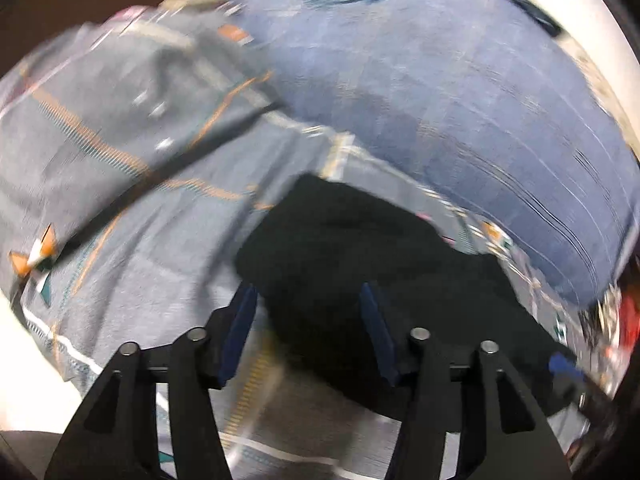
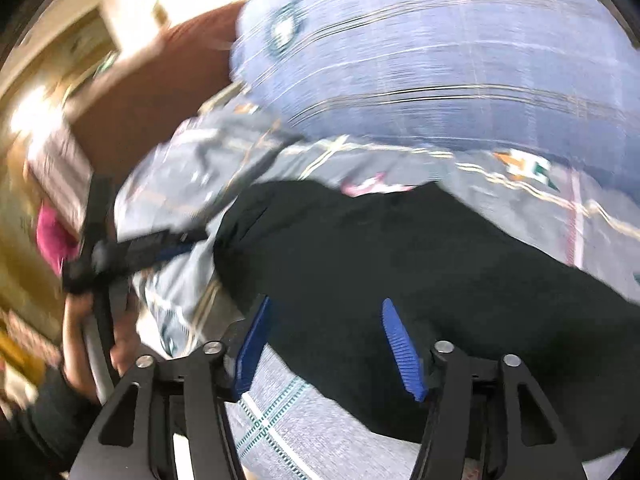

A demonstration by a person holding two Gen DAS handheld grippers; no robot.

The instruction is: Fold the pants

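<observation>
The pants (image 1: pixel 360 264) lay as a dark, already doubled-up mass on a grey patterned bedsheet (image 1: pixel 132 240), with a blue pillow (image 1: pixel 440 80) just behind them. In the right wrist view the same garment (image 2: pixel 420 280) spread from the centre toward the lower right of the bed.

Step in hand — judged from the layout — was the release after a fold: both tools stood clear of the cloth with nothing between the pads. The views were motion-blurred, so the exact edges of the fold could not be read.

Left gripper (image 1: pixel 308 332): jaws released, standing roughly half apart, empty. The dark fabric was visible beyond and between the blue pads but no pad pressed on it.

Right gripper (image 2: pixel 328 344): jaws likewise released and part-open, empty, hanging above the near edge of the garment. At the left of this view a person's hand (image 2: pixel 84 332) gripped the handle of the other tool.

The next move probably called for a fresh grasp on one end of the doubled pants — each tool taking a corner of the same edge — then a carry across to the opposite end. Both layers would need to be pinched together, or the top layer would slide.
</observation>
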